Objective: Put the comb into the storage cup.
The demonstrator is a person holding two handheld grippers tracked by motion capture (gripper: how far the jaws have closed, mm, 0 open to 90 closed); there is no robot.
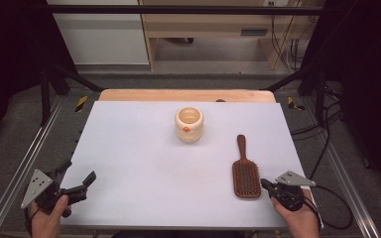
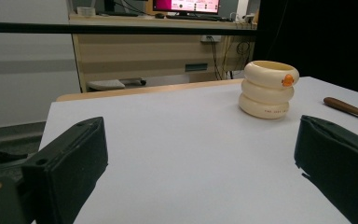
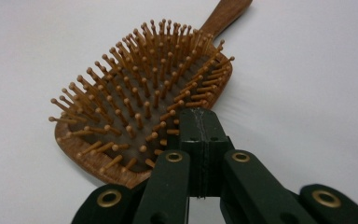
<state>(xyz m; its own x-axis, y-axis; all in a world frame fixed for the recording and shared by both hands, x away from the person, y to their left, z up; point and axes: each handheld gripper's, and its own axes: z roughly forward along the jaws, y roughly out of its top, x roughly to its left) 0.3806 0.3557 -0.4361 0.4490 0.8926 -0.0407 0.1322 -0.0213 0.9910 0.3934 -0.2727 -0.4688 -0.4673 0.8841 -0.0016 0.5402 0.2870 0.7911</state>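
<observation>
White tabletop [image 1: 144, 163] is laid over a wooden board, with a desk seen behind. Cream ringed cup [image 1: 189, 124] is placed upright near the far middle. Wooden hairbrush [image 1: 245, 171] is laid bristles up at the right. Left gripper [image 1: 79, 186] is held wide apart; right gripper [image 1: 265, 184] is pressed closed, empty, just beside the brush.

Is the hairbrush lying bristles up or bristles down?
Bristles up. The hairbrush lies flat on the table, its pins standing upward in the right gripper view.
</observation>
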